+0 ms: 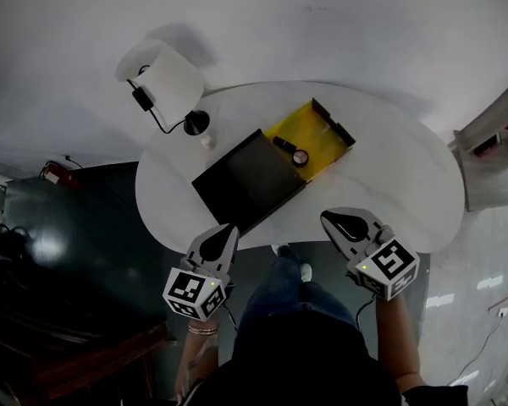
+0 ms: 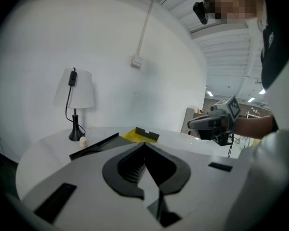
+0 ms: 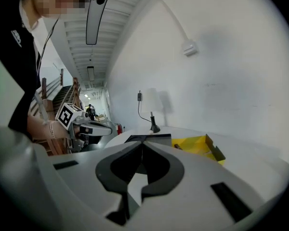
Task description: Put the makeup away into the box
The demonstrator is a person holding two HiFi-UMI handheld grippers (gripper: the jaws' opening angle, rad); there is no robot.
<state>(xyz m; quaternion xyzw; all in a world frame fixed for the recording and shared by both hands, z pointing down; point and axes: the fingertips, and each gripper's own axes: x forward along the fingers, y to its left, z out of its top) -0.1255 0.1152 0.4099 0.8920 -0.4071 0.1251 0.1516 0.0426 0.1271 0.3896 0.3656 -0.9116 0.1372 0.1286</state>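
On the round white table (image 1: 389,184) lies an opened box: a yellow tray (image 1: 320,135) with its flat black lid (image 1: 250,180) folded out to the left. Inside the tray lie a dark tube (image 1: 281,143) and a round compact (image 1: 300,156). Both grippers hang at the table's near edge, short of the box. My left gripper (image 1: 229,231) points at the lid's near corner and is shut with nothing in it (image 2: 144,144). My right gripper (image 1: 328,218) is also shut and empty (image 3: 142,143). Each shows in the other's view: the right gripper (image 2: 209,124), the left gripper (image 3: 94,127).
A white table lamp (image 1: 165,79) with a black cord stands at the table's far left. A small pale egg-shaped thing (image 1: 207,142) lies by its foot. The person's legs and dark floor are below the table edge. A grey cabinet (image 1: 491,134) stands at the right.
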